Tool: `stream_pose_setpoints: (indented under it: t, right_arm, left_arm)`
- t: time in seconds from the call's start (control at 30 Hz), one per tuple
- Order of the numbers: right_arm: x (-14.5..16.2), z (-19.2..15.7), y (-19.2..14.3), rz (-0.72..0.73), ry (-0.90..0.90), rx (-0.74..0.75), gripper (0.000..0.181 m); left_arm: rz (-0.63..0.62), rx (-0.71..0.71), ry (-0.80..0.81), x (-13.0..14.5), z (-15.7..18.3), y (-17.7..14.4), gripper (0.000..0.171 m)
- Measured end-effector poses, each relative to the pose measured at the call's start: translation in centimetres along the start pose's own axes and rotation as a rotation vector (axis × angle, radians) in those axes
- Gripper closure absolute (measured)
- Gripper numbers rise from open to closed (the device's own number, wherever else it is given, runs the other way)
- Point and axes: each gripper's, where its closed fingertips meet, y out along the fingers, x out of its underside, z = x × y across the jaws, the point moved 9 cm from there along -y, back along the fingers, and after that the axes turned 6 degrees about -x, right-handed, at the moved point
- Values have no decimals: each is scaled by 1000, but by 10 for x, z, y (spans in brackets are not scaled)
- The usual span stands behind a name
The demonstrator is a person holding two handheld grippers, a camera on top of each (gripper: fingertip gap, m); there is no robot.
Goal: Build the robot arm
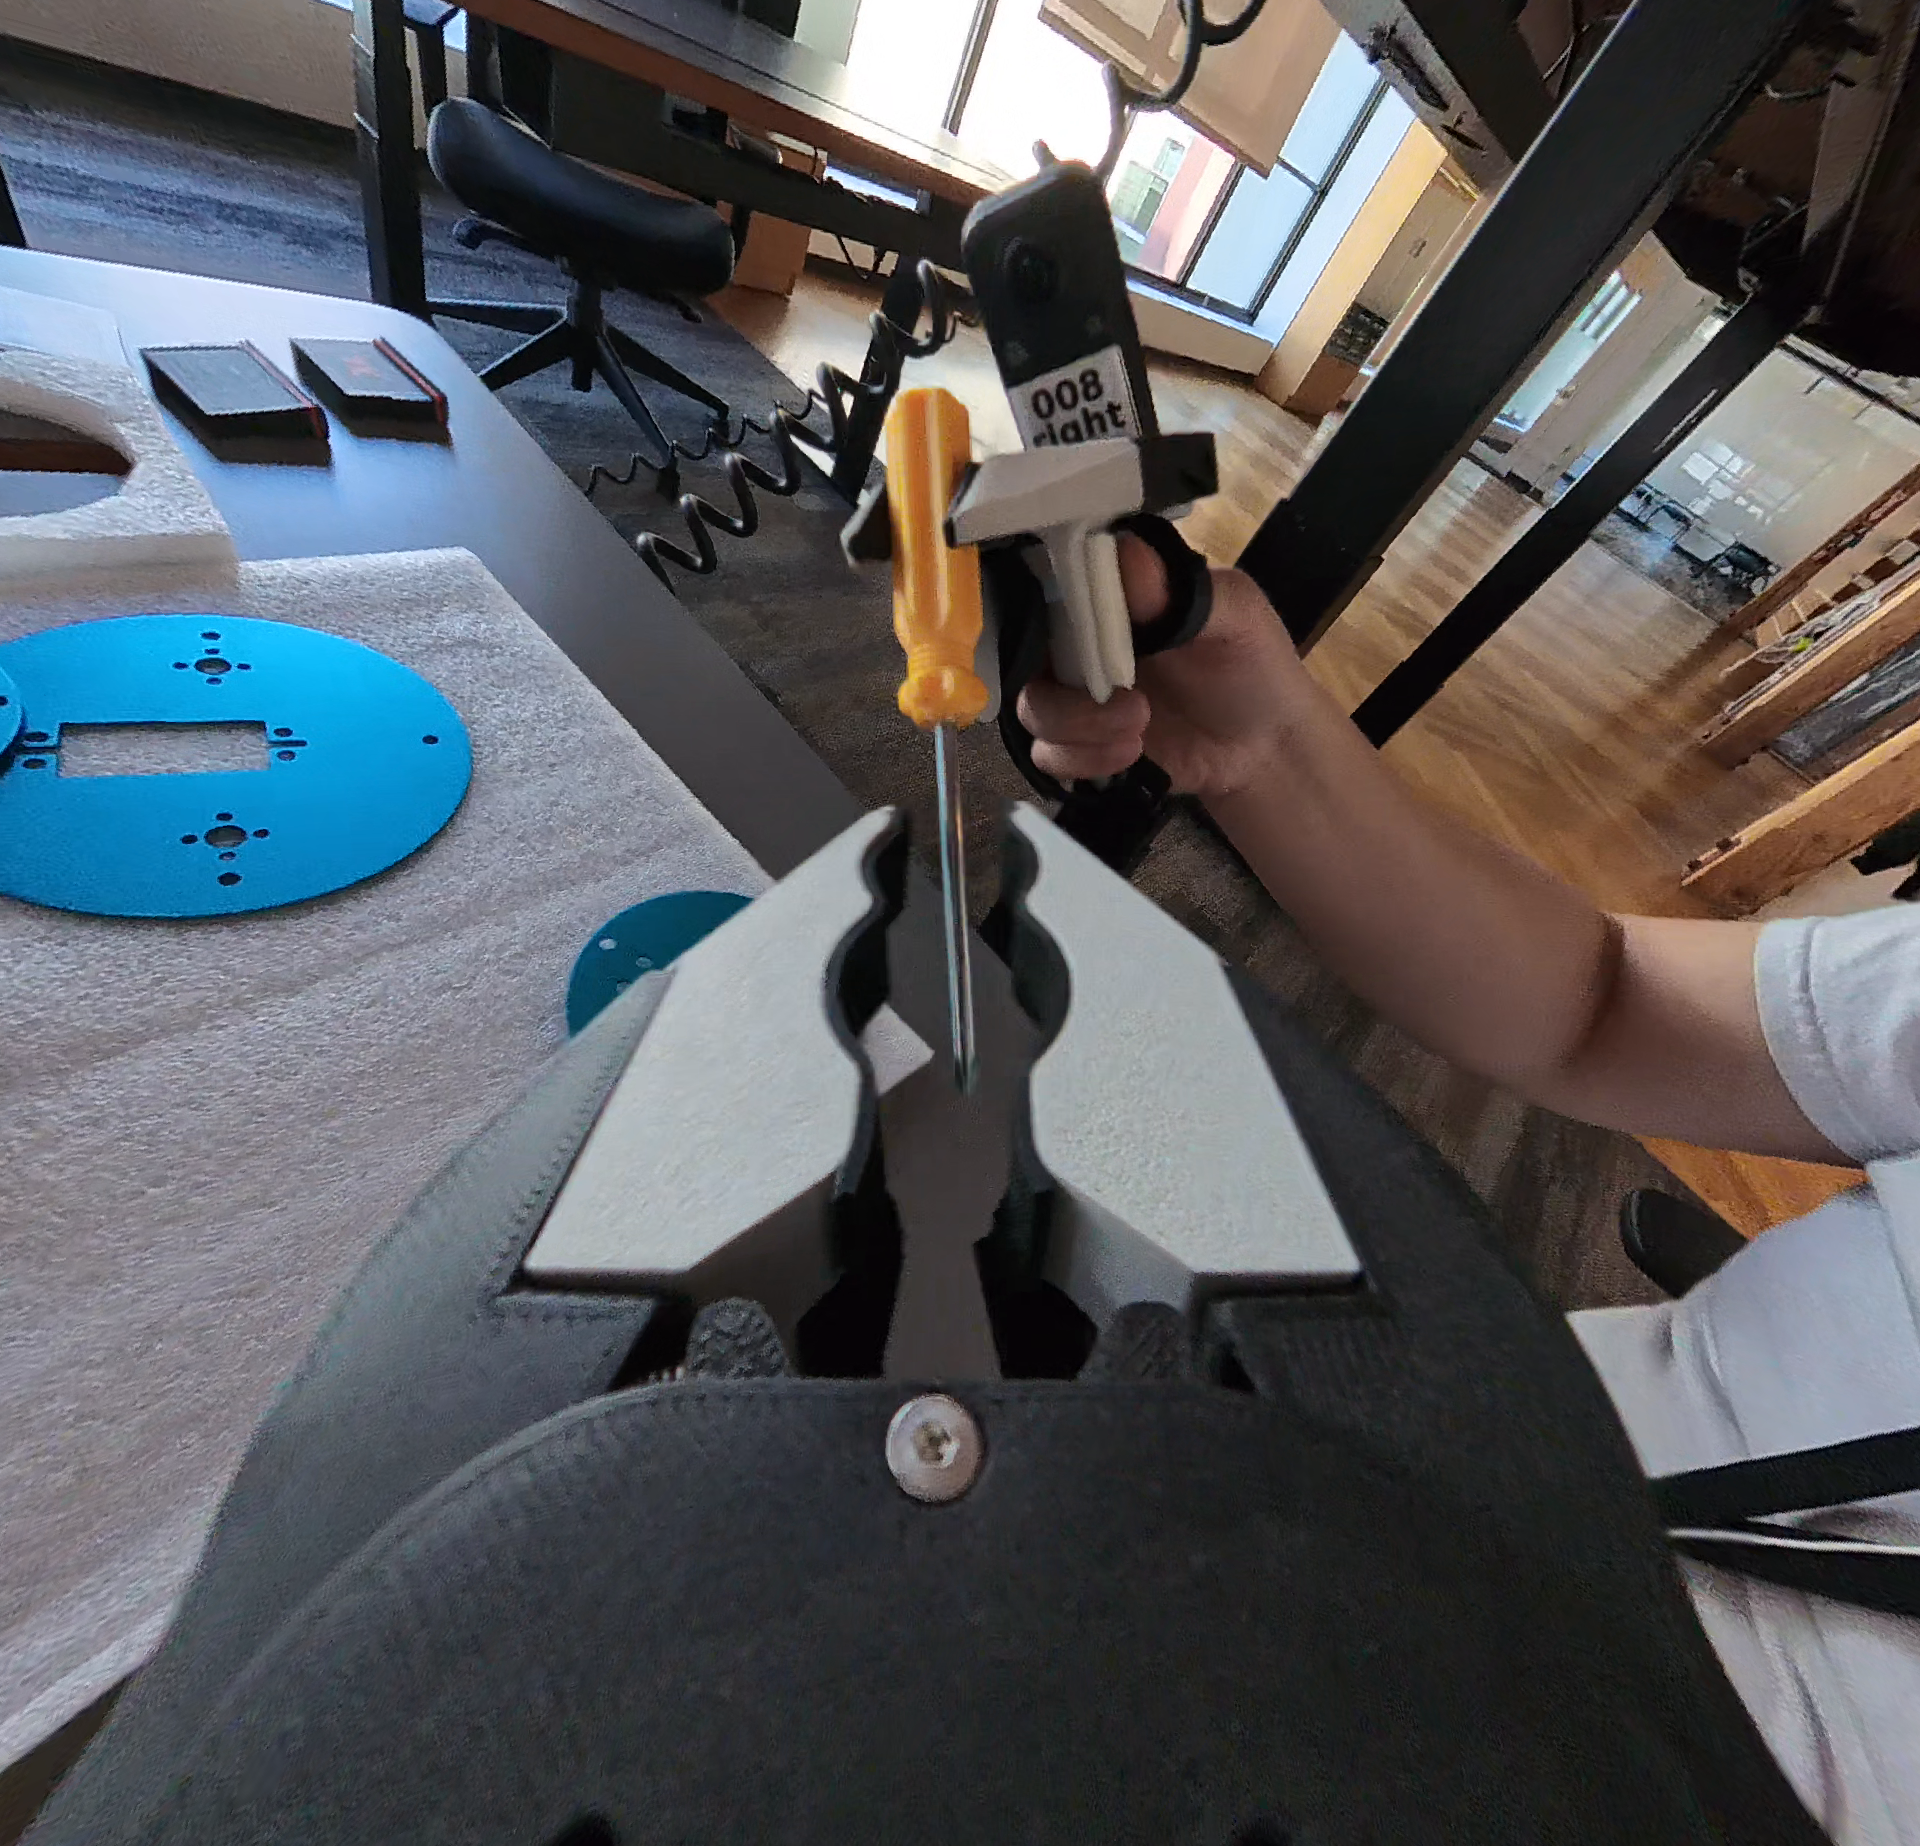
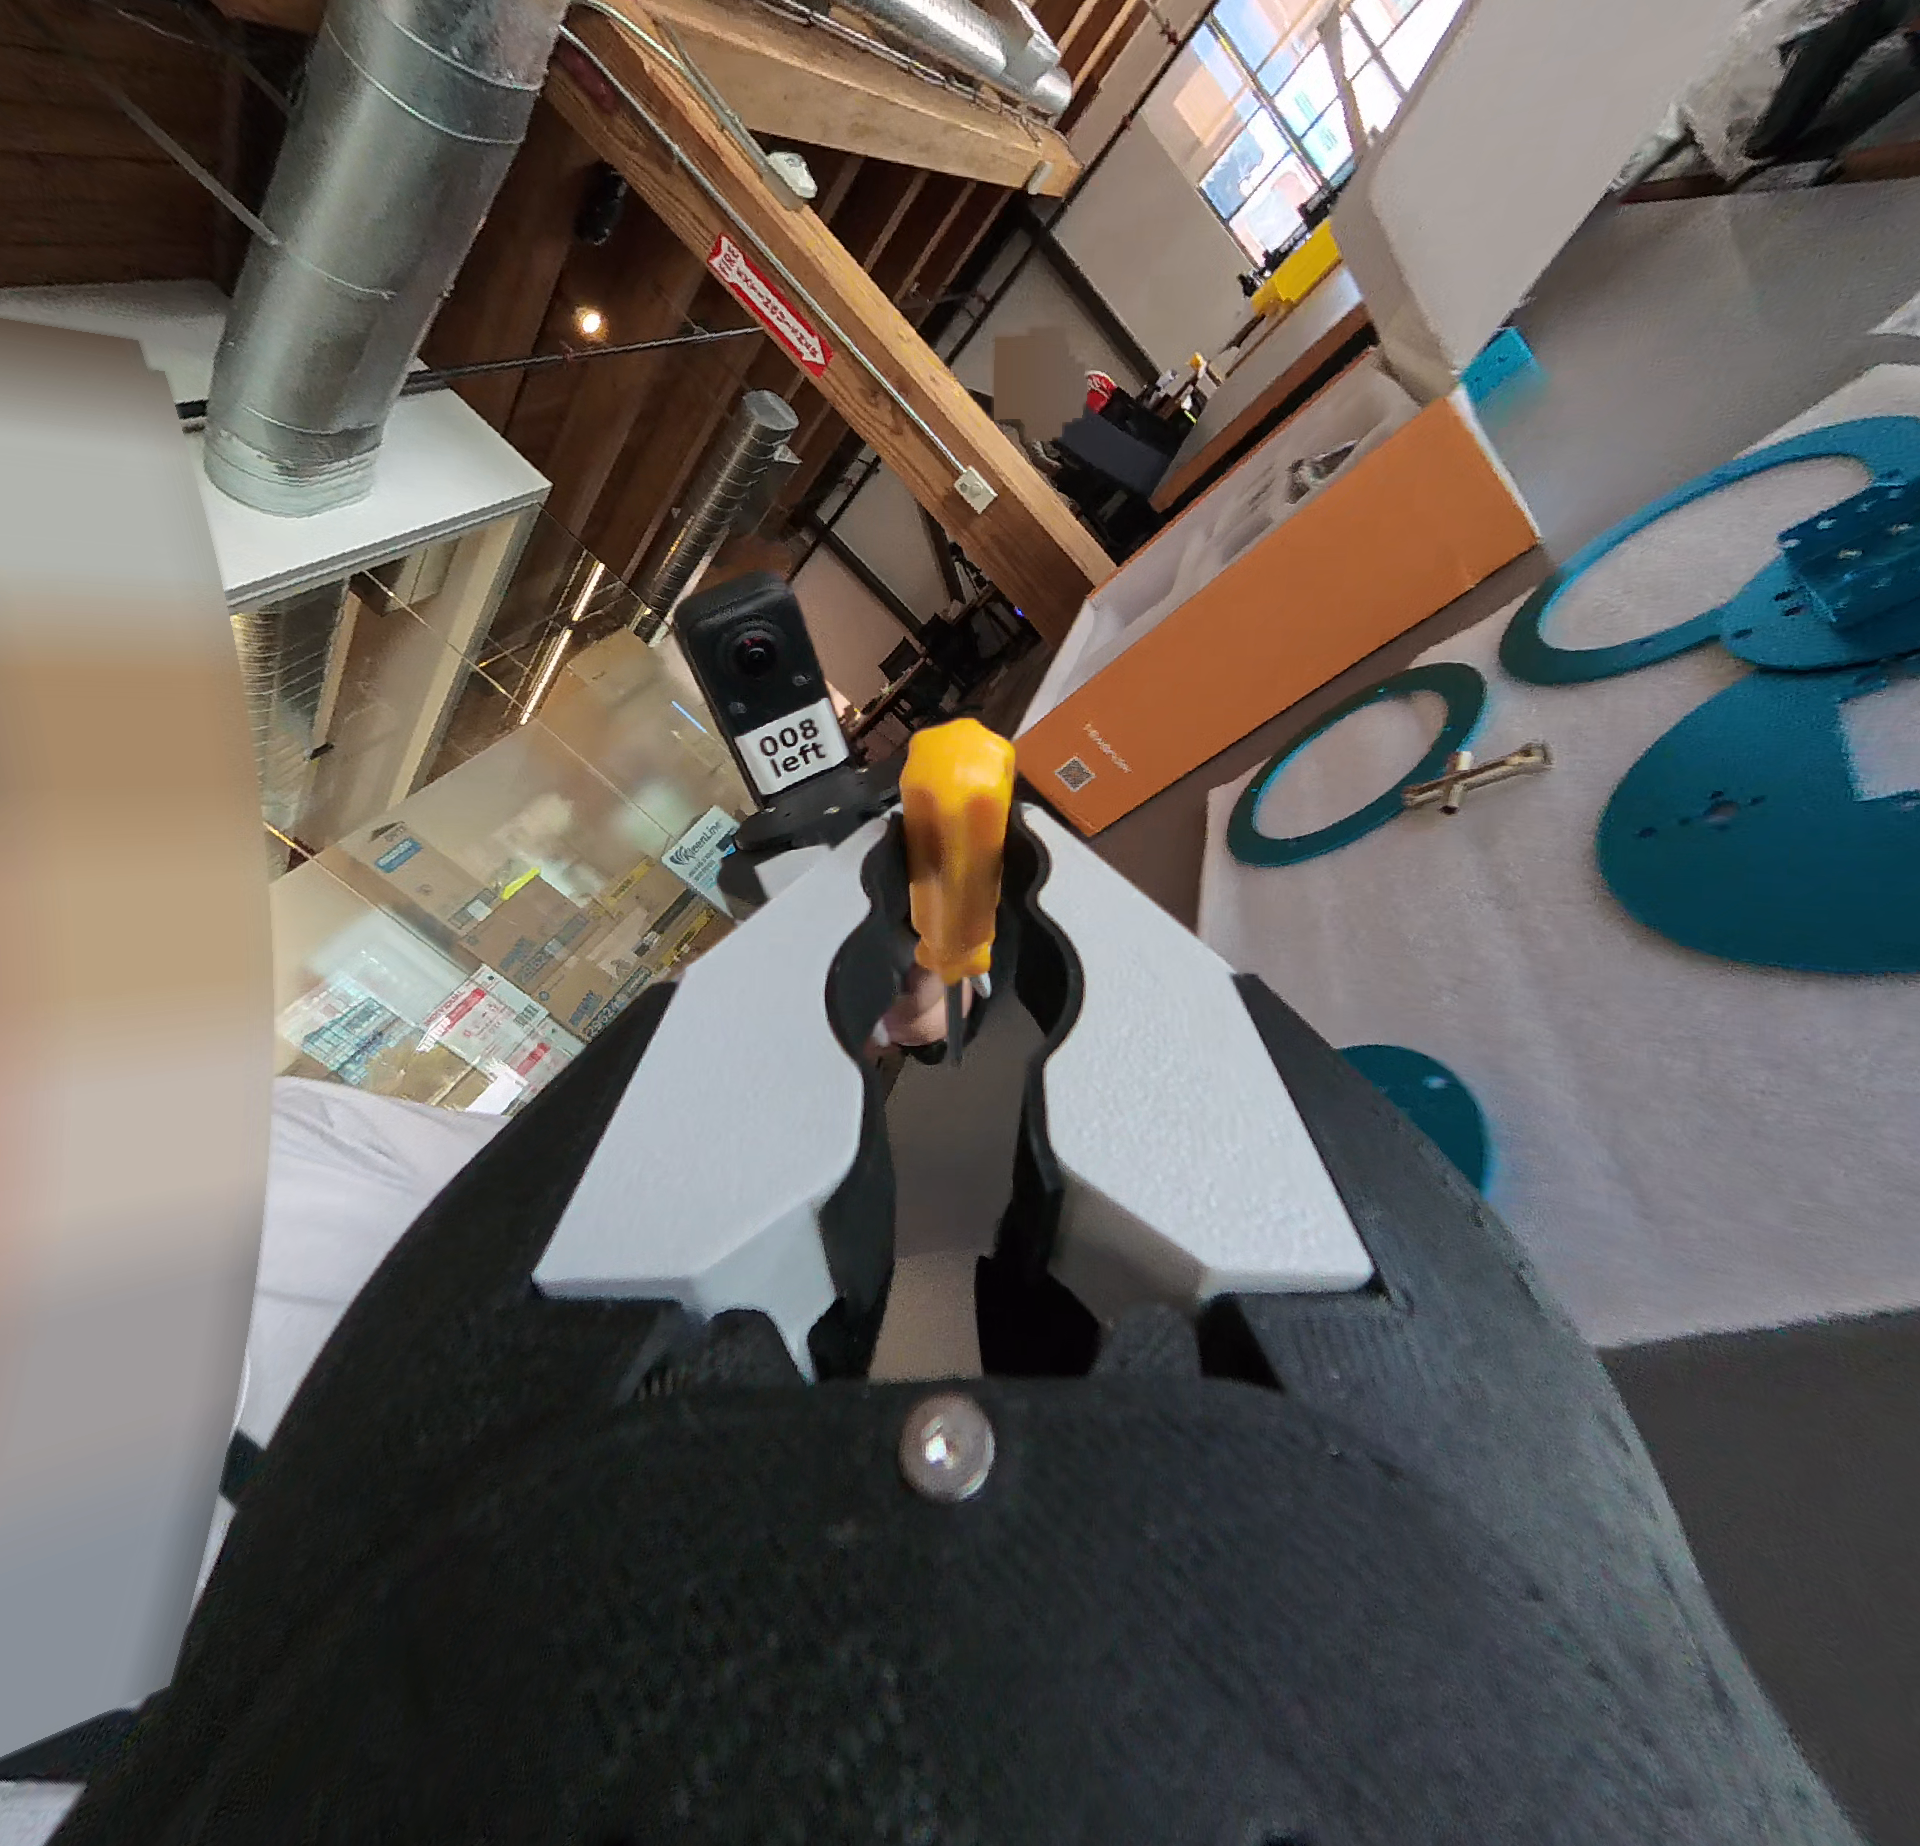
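An orange-handled screwdriver (image 1: 935, 549) hangs upright in the air off the table's edge, shaft pointing down. My right gripper (image 1: 920, 523) is shut on its handle, held by a person's hand (image 1: 1195, 684). In the right wrist view the handle (image 2: 956, 861) sits clamped between my right gripper's (image 2: 956, 830) white fingers. My left gripper (image 1: 956, 830) stands narrowly open below the handle. The thin metal shaft (image 1: 954, 913) runs down through the gap between its fingertips without visibly touching either one. The left gripper's camera (image 2: 758, 674) shows just behind the screwdriver.
A white foam sheet (image 1: 312, 1069) on the table carries a blue round plate (image 1: 218, 757) and a small blue disc (image 1: 644, 944). Two black boxes (image 1: 234, 404) lie behind. Blue rings (image 2: 1361, 757), a metal cross wrench (image 2: 1475, 773) and an orange box (image 2: 1278, 653) lie nearby. An office chair (image 1: 582, 196) and coiled cable (image 1: 748, 477) stand beyond. Some 5 centimetres of space lies between my two pairs of fingers.
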Motion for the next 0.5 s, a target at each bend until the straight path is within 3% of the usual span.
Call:
stream_pose_setpoints:
  t: [0.03, 0.23, 0.37, 0.5]
  right_arm:
    - [-8, 8, -4, -15, 15, 12, 165]
    - [-48, 70, -30, -76, 186, 12, 165]
    - [-46, 109, -32, -117, 284, 11, 164]
    - [-40, 130, -26, -108, 373, -63, 165]
  left_arm:
    - [-9, 7, -18, 1, -5, -3, 141]
    - [4, -29, -73, 21, -36, -12, 143]
    - [-58, -46, -36, 31, -40, -3, 128]
    - [-121, -155, 80, 35, -43, 4, 107]
